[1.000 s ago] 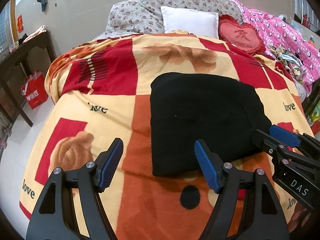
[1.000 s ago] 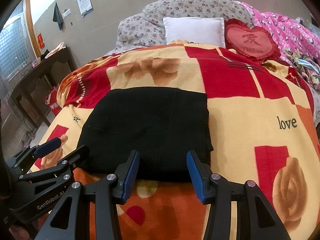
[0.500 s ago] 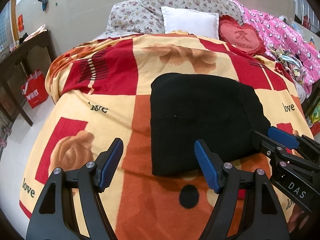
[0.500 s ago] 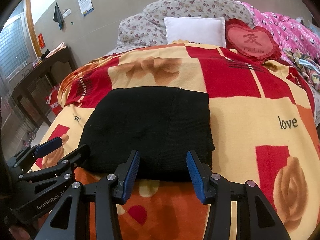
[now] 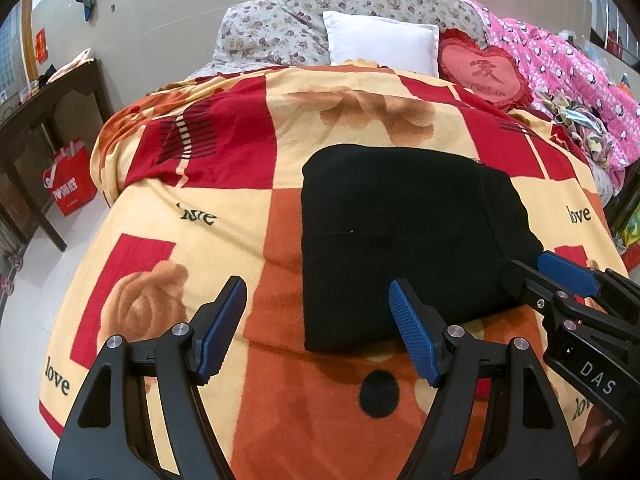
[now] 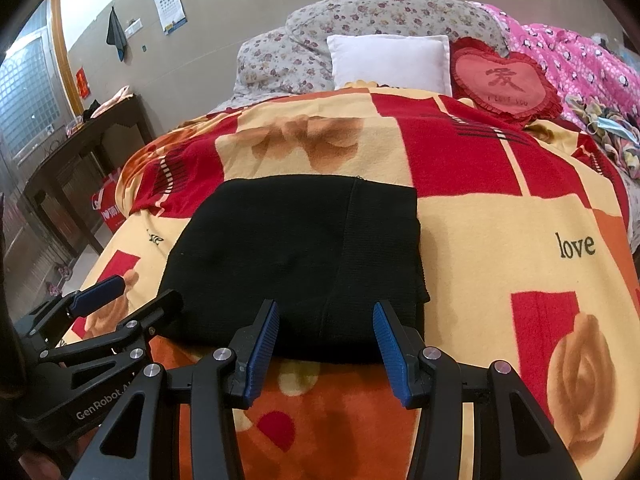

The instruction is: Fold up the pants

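Folded black pants lie on the bed, both tongs spread wide with nothing in them

I see almost nothing changed from half a second ago: the black knit pants (image 5: 404,236), folded into a thick, soft rectangle with a ribbed band down the right side, stay flat on the fuzzy fleece blanket (image 5: 224,208) of red, cream and orange squares printed with roses and "love". My left tongs (image 5: 316,330) hang wide apart near the fold's near-left corner, blue ridged pads gripping nothing. My right tongs (image 6: 326,350) are also spread, straddling the near edge of the pants (image 6: 296,256) without pinching it. Behind sit a plain white square pillow (image 5: 380,42) and a frilled red heart-shaped cushion (image 5: 484,74)
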`<state>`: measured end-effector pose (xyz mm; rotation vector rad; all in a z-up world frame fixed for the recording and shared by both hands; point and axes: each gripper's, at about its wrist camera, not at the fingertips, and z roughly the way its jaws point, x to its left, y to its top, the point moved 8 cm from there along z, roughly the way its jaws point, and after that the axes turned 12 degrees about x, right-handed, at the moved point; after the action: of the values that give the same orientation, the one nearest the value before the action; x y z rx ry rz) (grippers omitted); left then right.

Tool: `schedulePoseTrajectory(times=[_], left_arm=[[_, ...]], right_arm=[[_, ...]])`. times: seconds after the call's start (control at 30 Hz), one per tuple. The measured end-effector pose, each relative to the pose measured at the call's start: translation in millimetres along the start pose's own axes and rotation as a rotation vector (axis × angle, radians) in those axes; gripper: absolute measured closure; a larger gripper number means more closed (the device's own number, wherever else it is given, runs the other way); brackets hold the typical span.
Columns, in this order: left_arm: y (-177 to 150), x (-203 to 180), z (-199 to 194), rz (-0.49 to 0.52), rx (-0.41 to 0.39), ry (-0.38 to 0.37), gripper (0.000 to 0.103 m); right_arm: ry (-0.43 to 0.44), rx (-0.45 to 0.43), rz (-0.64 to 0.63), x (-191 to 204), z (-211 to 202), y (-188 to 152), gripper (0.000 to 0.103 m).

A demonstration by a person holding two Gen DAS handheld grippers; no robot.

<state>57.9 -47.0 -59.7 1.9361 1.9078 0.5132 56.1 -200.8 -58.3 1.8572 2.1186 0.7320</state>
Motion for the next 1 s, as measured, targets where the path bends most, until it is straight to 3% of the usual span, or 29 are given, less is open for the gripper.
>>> schedulePoseTrajectory(times=[1.0], left_arm=[[-1.3,-2.7,0.0,0.005,-0.005,0.013,0.029]], right_arm=[[0.002,-0.004,0.006,-2.0,-2.4,1.0,0.056]])
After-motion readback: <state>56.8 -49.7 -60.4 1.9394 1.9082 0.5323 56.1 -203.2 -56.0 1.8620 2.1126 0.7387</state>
